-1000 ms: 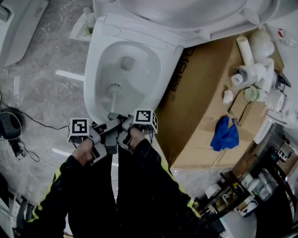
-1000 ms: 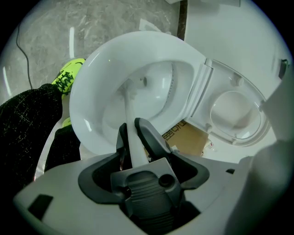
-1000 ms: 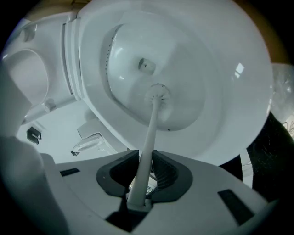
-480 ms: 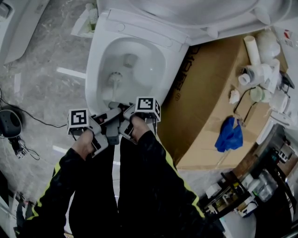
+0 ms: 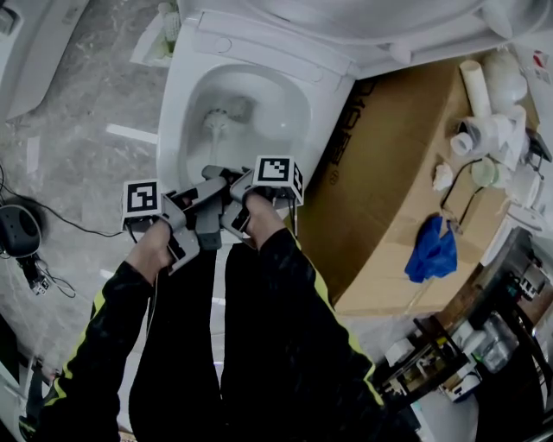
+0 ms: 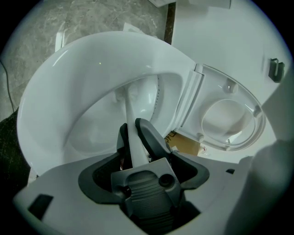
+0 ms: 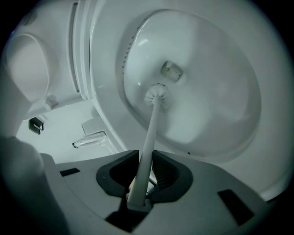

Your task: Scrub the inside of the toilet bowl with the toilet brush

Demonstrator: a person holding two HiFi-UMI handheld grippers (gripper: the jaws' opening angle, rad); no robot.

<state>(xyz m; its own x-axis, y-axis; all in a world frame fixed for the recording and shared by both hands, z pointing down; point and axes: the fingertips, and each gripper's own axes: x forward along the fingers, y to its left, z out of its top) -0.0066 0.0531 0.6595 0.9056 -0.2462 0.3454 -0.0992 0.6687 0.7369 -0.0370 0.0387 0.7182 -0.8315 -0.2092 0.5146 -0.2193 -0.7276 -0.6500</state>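
The white toilet bowl point(image 5: 251, 91) is open below me with its seat and lid point(image 5: 346, 22) raised. A white toilet brush stands inside it, its head point(image 5: 217, 122) low in the bowl near the drain hole point(image 7: 171, 70). In the right gripper view the brush head point(image 7: 157, 93) rests on the bowl wall and the handle point(image 7: 149, 133) runs back between the jaws. My left gripper point(image 5: 204, 192) and right gripper point(image 5: 233, 185) sit side by side over the front rim, both shut on the handle point(image 6: 130, 131).
A large cardboard box point(image 5: 389, 190) stands right of the toilet, with a blue cloth point(image 5: 435, 250) and white pipe fittings point(image 5: 486, 125) on it. A black device with a cable point(image 5: 17, 231) lies on the marble floor at the left. Cluttered shelves fill the lower right.
Both grippers have pushed forward over the front rim, and the brush head has slid deeper toward the drain at the back of the bowl.
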